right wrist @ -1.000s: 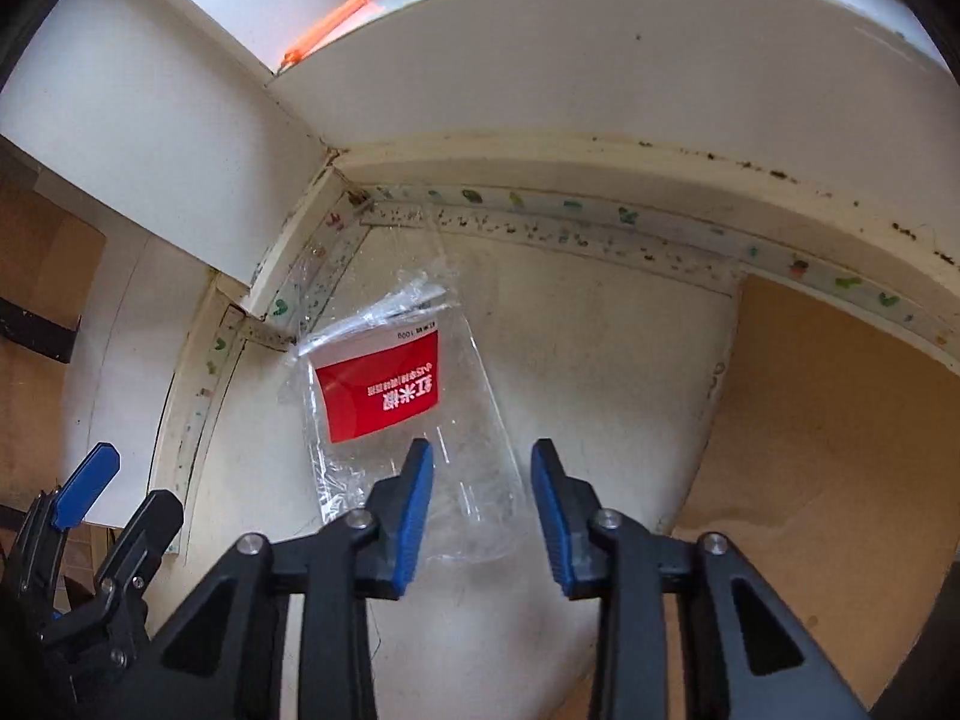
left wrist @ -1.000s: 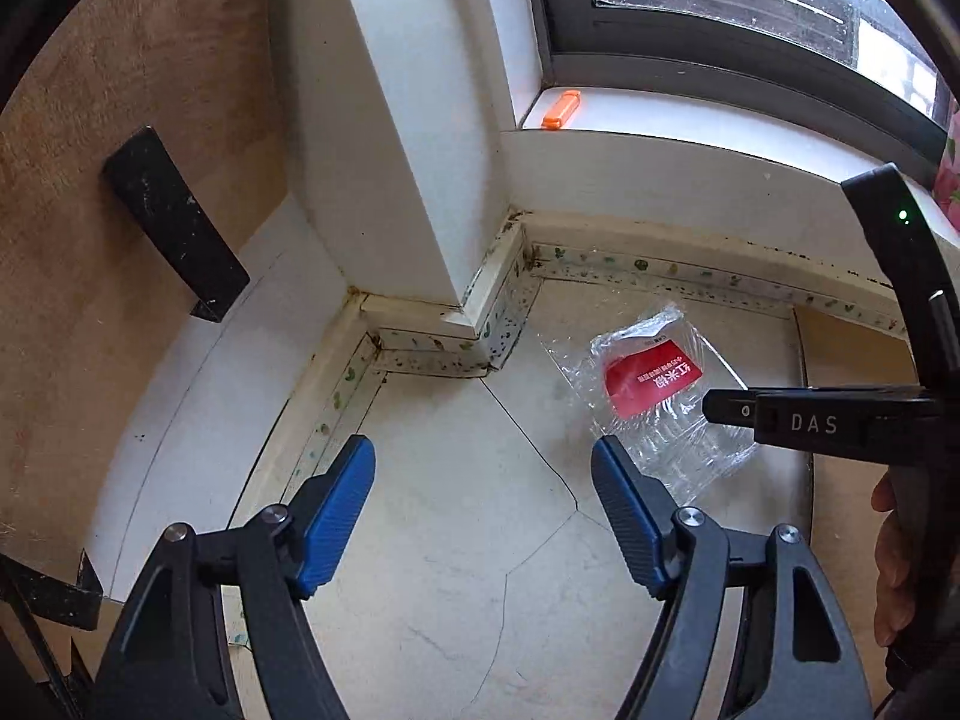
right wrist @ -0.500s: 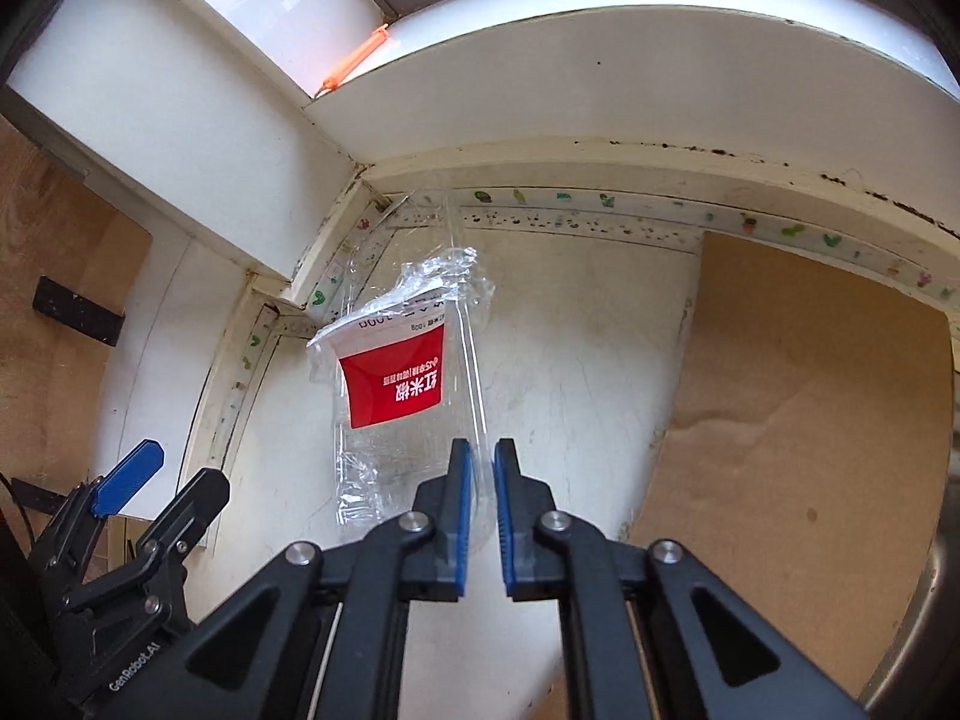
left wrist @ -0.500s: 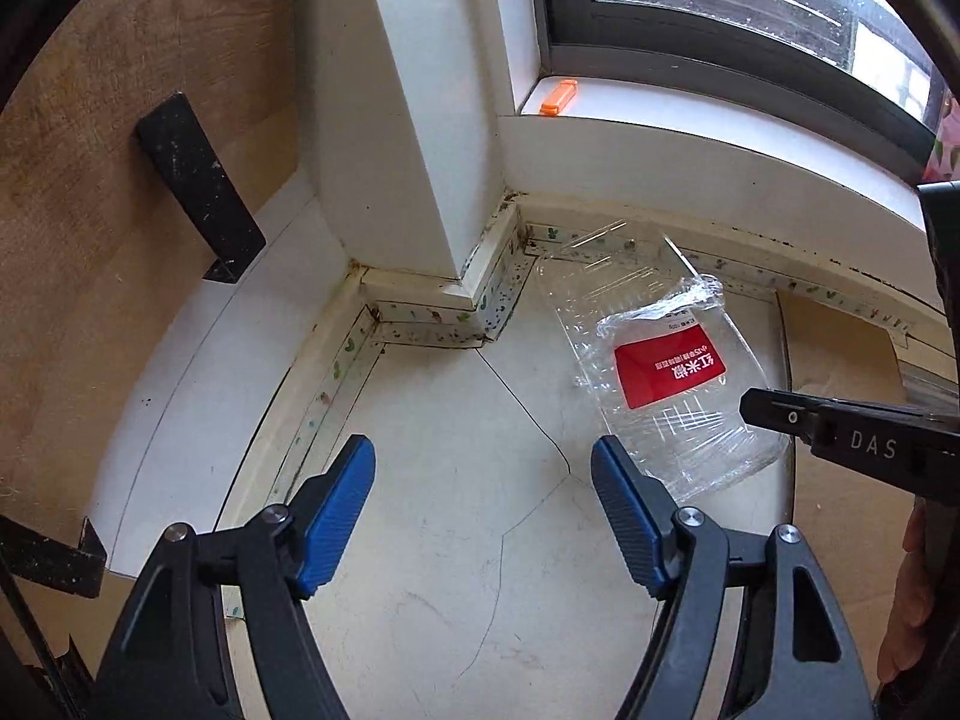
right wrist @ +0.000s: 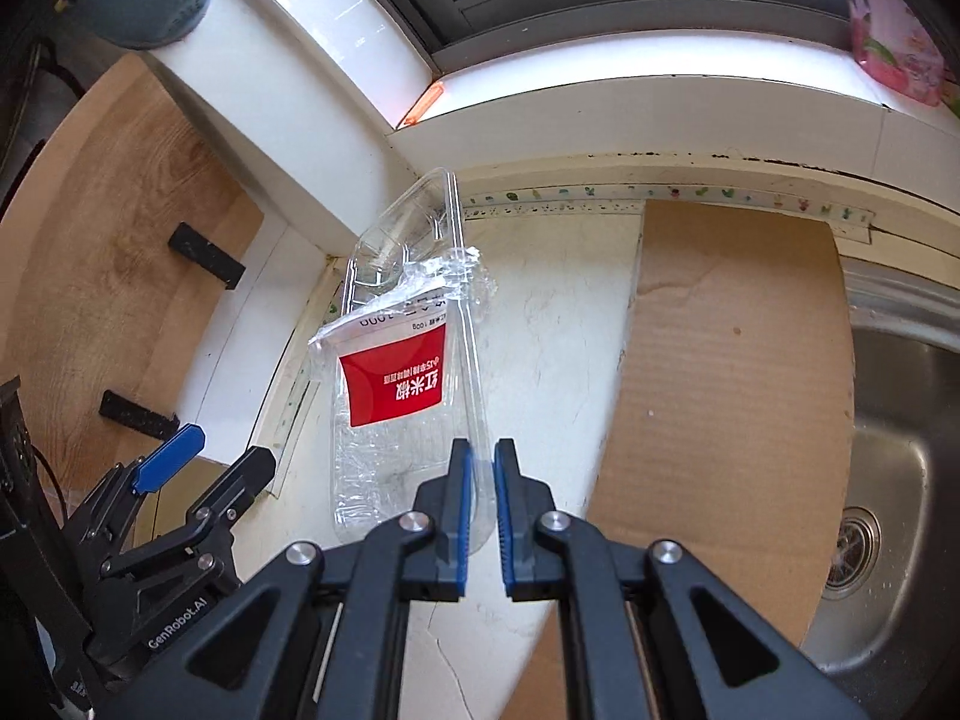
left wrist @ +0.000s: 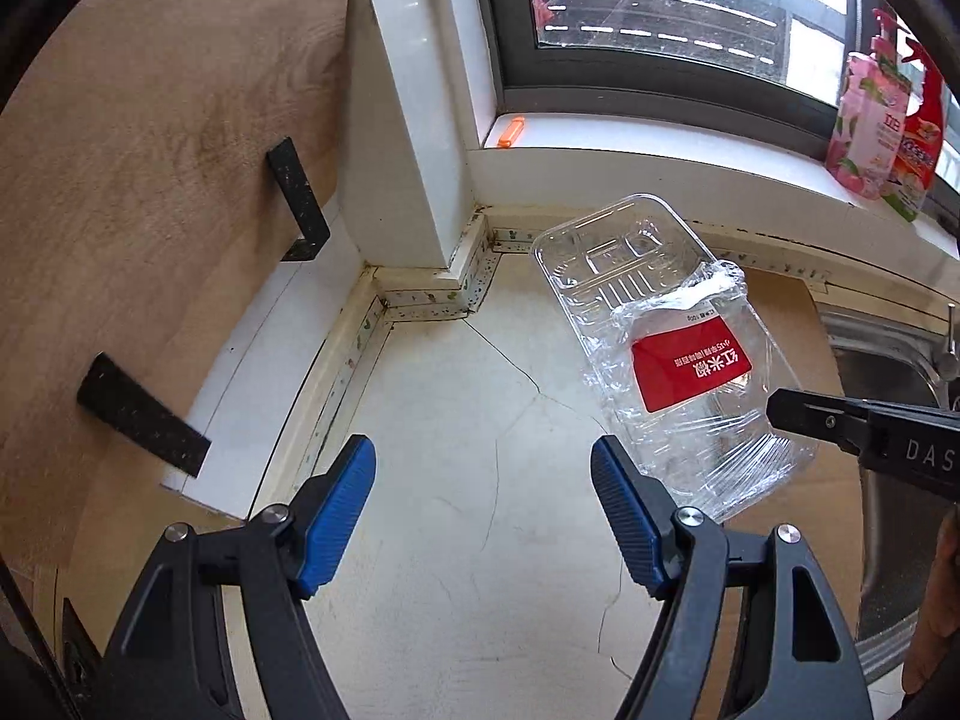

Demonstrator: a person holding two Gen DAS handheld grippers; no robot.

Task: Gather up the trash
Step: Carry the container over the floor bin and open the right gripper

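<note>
Lifted off the counter [left wrist: 468, 480] since a second ago, the clear plastic tray [right wrist: 408, 360] hangs light, flimsy and slippery, pinched by its stiffer rim in the right gripper [right wrist: 480, 510], while the left gripper [left wrist: 483, 516] gapes wide, empty.

left gripper [left wrist: 483, 510]: jaws wide apart, bottom of frame, holds nothing | clear plastic tray [left wrist: 666, 354]: red label, right of centre, tilted, gripped at its right edge by right gripper [left wrist: 798, 414] | orange clip [left wrist: 511, 131]: window sill, top centre
</note>
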